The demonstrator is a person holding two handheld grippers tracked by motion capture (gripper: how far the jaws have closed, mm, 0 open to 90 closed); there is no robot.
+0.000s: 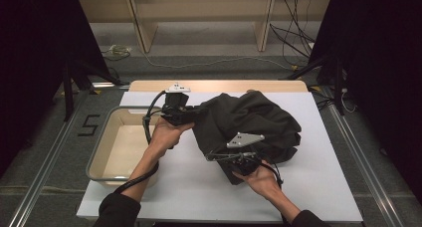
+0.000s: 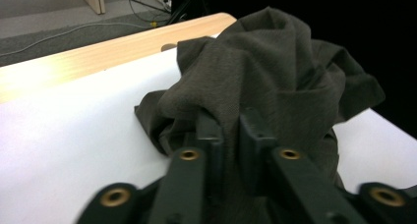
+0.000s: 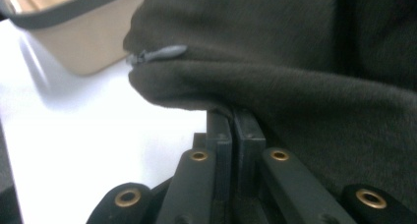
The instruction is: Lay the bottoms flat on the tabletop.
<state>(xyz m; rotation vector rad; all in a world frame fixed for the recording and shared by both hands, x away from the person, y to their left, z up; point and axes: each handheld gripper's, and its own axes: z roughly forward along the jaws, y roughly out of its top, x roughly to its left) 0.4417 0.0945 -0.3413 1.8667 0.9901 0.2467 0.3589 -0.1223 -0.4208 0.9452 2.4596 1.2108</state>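
Note:
A dark brown-grey garment (image 1: 249,118) lies bunched on the white table top, toward the middle and right. My left gripper (image 1: 190,117) meets its left edge. In the left gripper view, a fold of the garment (image 2: 275,71) sits between the nearly closed jaws of that gripper (image 2: 231,126), which pinch it. My right gripper (image 1: 230,156) is at the garment's near edge. In the right gripper view its jaws (image 3: 233,117) are pressed together under the hem of the garment (image 3: 305,81), with the tips tucked into the cloth. A grey zipper pull (image 3: 162,53) lies on that hem.
A beige bin with a grey rim (image 1: 107,132) hangs off the table's left side; its wall (image 3: 74,42) also appears in the right gripper view. The white table top (image 1: 199,187) has bare room in front. Wooden shelving (image 1: 199,18) and cables stand on the floor beyond.

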